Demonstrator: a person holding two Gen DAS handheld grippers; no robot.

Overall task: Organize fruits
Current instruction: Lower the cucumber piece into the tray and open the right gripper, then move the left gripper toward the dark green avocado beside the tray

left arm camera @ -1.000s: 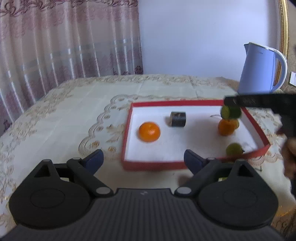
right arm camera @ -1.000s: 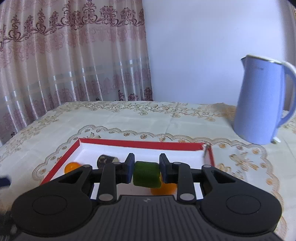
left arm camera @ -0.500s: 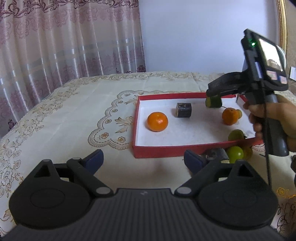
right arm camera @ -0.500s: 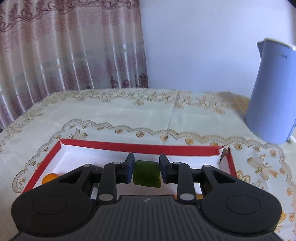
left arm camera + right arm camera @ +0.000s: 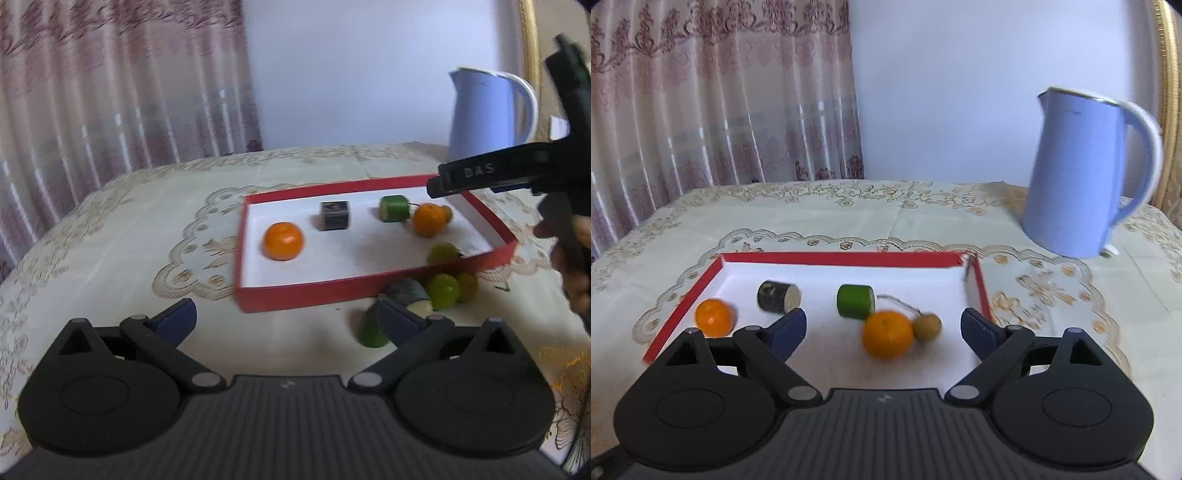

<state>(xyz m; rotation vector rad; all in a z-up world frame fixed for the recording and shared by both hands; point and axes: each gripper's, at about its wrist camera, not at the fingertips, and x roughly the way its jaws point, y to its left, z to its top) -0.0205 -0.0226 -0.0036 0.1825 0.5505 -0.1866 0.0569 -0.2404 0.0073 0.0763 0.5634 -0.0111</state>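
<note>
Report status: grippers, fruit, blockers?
Left gripper open, empty. Right gripper open; green piece lies in red tray. Loose fruit outside tray.

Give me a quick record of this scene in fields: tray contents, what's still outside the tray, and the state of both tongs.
tray: shallow red-rimmed white tray
in tray: two round oranges, green cylinder piece, dark cylinder piece, small tan round fruit, yellow-green fruit
outside tray: green fruits at near rim
left tongs: open, empty
right tongs: open, empty
</note>
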